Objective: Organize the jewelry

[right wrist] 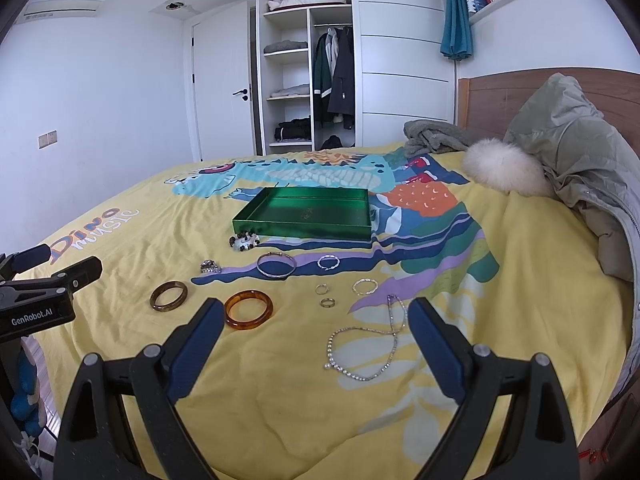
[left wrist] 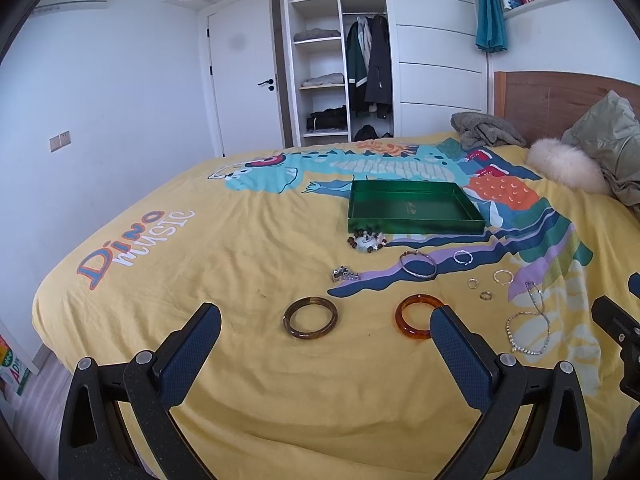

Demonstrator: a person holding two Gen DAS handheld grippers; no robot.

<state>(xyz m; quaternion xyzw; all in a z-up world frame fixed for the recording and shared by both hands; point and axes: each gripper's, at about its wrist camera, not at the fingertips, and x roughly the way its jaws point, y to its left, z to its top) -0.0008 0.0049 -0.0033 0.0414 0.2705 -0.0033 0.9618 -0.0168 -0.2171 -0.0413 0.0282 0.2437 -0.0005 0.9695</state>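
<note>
A green tray (left wrist: 416, 225) (right wrist: 304, 231) lies empty on the yellow bedspread. Jewelry is spread in front of it: a beaded bracelet (left wrist: 367, 240) (right wrist: 244, 241), a silver bangle (left wrist: 418, 265) (right wrist: 277, 265), a dark brown bangle (left wrist: 311, 317) (right wrist: 168, 295), an amber bangle (left wrist: 418, 316) (right wrist: 249, 309), several small rings (left wrist: 473, 283) (right wrist: 321, 289) and a pearl necklace (left wrist: 528, 328) (right wrist: 366, 344). My left gripper (left wrist: 326, 314) is open and empty above the bed, near the two bangles. My right gripper (right wrist: 314, 308) is open and empty, near the necklace.
A silver clump of jewelry (left wrist: 343, 274) (right wrist: 210, 267) lies left of the silver bangle. A grey blanket (right wrist: 434, 136), a white fur pillow (right wrist: 504, 168) and a green jacket (right wrist: 580, 152) lie by the wooden headboard. An open wardrobe (right wrist: 308, 60) stands behind the bed.
</note>
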